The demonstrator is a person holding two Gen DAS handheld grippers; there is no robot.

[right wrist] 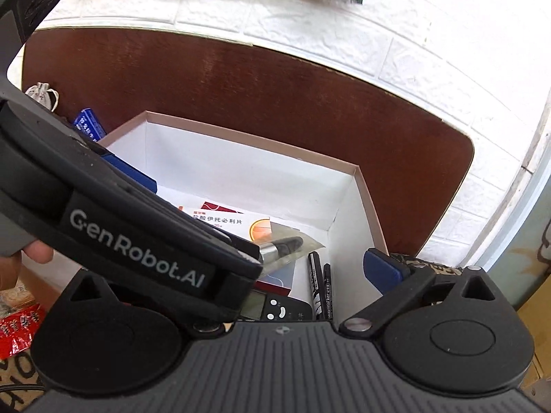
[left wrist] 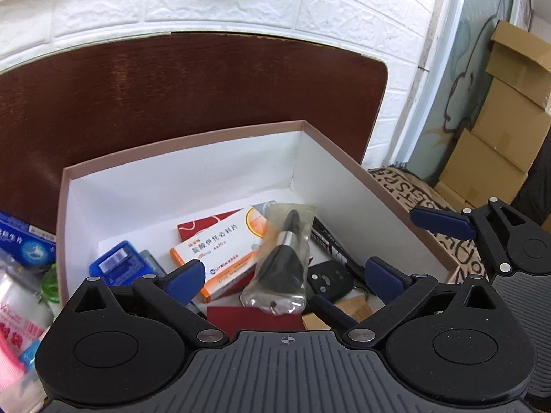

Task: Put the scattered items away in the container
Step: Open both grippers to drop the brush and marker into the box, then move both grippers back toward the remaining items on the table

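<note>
A pink-rimmed container (left wrist: 361, 168) with white walls stands on the brown table (left wrist: 172, 86). Inside lie an orange-and-white medicine box (left wrist: 220, 251), a red envelope (left wrist: 203, 225), a blue item (left wrist: 117, 265), a car key (left wrist: 327, 280) and black markers (right wrist: 318, 285). On top rests a makeup brush in a clear bag (left wrist: 280, 261). My left gripper (left wrist: 284, 280) hovers open over it, pads apart from the bag. My right gripper (right wrist: 279, 270) is open at the container's near right corner; the left gripper's body hides its left finger.
Left of the container lie a blue medicine box (left wrist: 24, 241), a white-and-pink packet (left wrist: 20, 309) and a green item (left wrist: 50, 282). A white mask (right wrist: 41, 93) and a red packet (right wrist: 20, 327) lie further out. Cardboard boxes (left wrist: 509, 120) stack at the right, past a lettered cloth (left wrist: 413, 186).
</note>
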